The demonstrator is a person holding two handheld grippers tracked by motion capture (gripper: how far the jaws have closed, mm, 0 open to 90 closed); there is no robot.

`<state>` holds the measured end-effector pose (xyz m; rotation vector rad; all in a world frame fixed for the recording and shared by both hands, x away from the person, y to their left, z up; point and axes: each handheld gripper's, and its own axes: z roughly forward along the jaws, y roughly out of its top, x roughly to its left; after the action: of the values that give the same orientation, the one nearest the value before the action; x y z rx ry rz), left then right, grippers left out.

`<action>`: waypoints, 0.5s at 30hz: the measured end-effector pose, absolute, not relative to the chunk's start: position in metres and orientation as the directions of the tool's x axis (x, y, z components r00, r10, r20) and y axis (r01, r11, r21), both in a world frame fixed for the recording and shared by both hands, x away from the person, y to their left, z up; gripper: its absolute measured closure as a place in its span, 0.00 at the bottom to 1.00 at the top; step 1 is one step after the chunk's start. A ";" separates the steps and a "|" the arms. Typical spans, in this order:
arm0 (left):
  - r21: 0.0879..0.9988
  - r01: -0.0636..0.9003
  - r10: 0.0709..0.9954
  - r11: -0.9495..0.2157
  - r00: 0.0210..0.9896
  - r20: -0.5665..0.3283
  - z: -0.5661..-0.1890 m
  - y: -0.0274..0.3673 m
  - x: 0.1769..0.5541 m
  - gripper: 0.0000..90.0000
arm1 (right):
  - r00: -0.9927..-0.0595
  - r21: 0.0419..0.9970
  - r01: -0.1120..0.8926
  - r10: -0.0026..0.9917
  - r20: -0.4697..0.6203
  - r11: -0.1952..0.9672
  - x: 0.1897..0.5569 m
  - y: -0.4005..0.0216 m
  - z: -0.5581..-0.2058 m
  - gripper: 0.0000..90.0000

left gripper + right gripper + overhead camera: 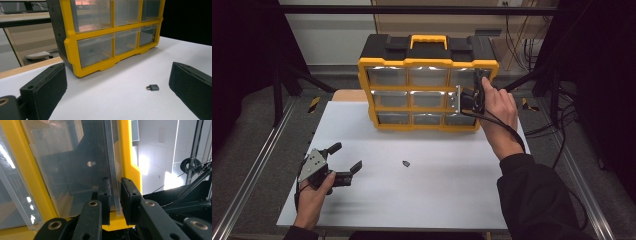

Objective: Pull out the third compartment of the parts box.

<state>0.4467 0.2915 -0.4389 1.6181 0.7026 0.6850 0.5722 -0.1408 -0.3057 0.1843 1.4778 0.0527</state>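
A yellow and black drawer organizer (pixel 427 62) with clear drawers stands at the back of the white table (pixel 437 195). My right gripper (pixel 469 100) is up against a drawer in its right column. In the right gripper view its jaws (pixel 115 195) are shut on the clear plastic lip (pixel 115 202) of that drawer (pixel 75 170), one jaw on each side. Near the front left of the table my left gripper (pixel 346 156) stands open in a hand, with nothing between its jaws (pixel 117 85). A small dark adapter (pixel 406 163) lies on the table ahead of it, close to one jaw (pixel 153 87).
The organizer (pixel 72 40) has a yellow handle (pixel 428 39) on its black lid. Metal rails (pixel 257 165) run along both sides of the table, and cables (pixel 562 120) hang at the right. A wooden edge (pixel 27 67) shows behind the table.
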 end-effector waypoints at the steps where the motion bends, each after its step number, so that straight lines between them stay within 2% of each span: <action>1: 0.988 0.074 0.761 -0.135 0.647 0.055 -0.439 0.291 0.447 0.02 | 0.098 0.157 0.076 0.149 -0.984 0.985 0.572 -0.141 -0.306 0.88; 15: 0.988 0.074 0.760 -0.134 0.648 0.055 -0.439 0.291 0.447 0.02 | 0.166 0.129 0.082 0.114 -0.979 0.988 0.575 -0.139 -0.315 0.89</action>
<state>0.4466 0.2913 -0.4387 1.6181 0.7004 0.6830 0.5754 -0.1392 -0.3153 0.1656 1.4053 0.0228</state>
